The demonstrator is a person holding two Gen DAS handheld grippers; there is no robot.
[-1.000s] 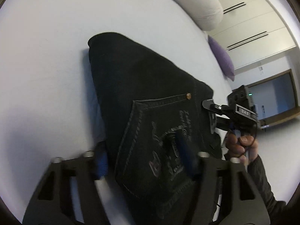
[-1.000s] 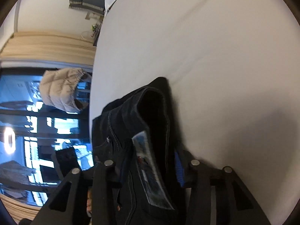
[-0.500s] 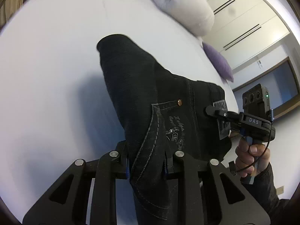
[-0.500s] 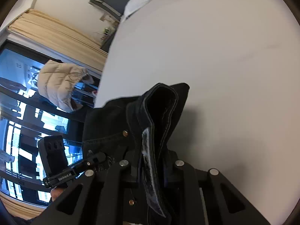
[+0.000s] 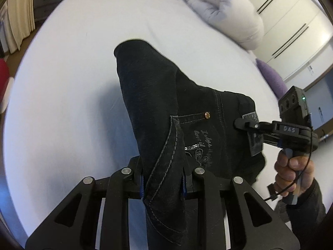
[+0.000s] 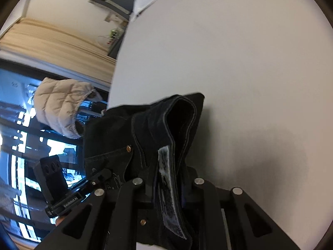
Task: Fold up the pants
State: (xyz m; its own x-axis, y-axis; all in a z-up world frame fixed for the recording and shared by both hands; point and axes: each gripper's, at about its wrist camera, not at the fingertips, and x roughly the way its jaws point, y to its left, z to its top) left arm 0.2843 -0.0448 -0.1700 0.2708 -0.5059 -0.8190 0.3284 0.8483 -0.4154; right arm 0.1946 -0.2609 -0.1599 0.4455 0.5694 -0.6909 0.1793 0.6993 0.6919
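With the left tool and right tool both clamped on the black pants, we should lift evenly over the bed, keeping the waistband taut.

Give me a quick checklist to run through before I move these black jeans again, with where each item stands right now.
1. Left gripper clamped on the black jeans: ok, denim by the back pocket is pinched between its fingers.
2. Right gripper clamped on the jeans: ok, it is shut on the waistband edge.
3. Both holds on the same end of the garment: ok, both sit at the waist and pocket area.
4. Legs hanging free and untwisted: cannot tell, the lower part is out of view.
5. White bed sheet under the jeans bare for laying down: ok where visible.
6. Light quilted pillow clear of the jeans: ok, it lies far off.
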